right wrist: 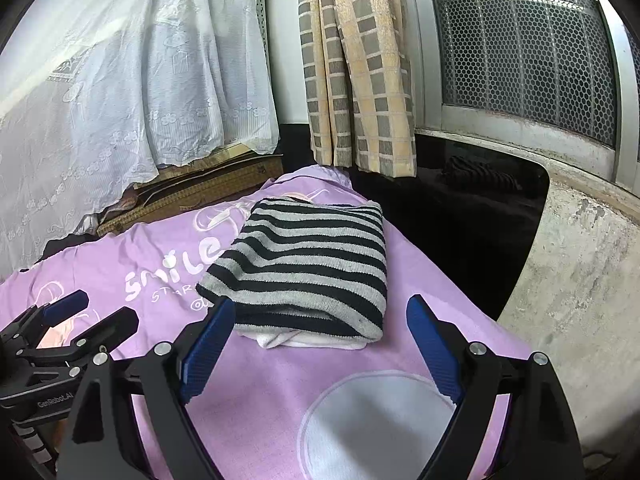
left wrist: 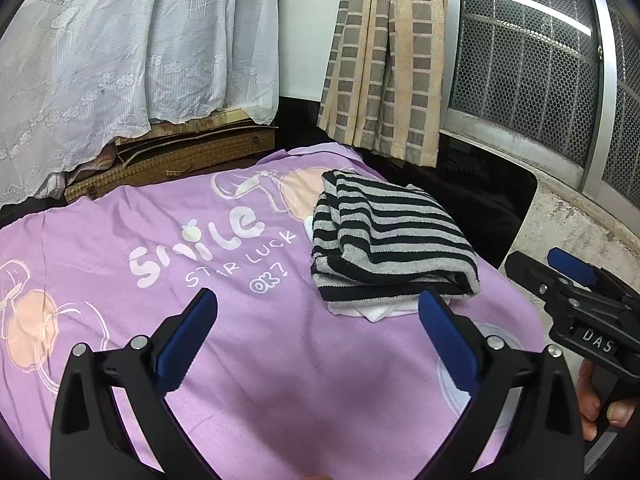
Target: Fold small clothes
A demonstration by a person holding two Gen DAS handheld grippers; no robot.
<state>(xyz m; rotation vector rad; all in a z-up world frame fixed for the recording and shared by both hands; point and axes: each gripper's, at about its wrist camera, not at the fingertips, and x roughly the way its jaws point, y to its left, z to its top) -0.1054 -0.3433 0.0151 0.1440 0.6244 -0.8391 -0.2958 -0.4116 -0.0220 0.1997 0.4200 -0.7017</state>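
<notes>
A black and grey striped garment [left wrist: 384, 240] lies folded on a purple printed cloth [left wrist: 200, 280], on top of a folded white piece [left wrist: 376, 311]. My left gripper [left wrist: 318, 300] is open and empty, just in front and left of the pile. My right gripper [right wrist: 320, 308] is open and empty, its jaws standing either side of the striped garment's [right wrist: 312, 264] near edge without touching it. The right gripper also shows at the right edge of the left wrist view [left wrist: 560, 268], and the left gripper at the left edge of the right wrist view [right wrist: 84, 312].
A white lace curtain [left wrist: 120, 60] and a checked curtain [left wrist: 384, 60] hang behind the purple cloth [right wrist: 260, 392]. A woven mat stack [left wrist: 180, 160] sits under the lace. A concrete sill [right wrist: 580, 280] and mesh window [right wrist: 520, 52] are to the right. A dark striped item [right wrist: 476, 176] lies on the black surface behind.
</notes>
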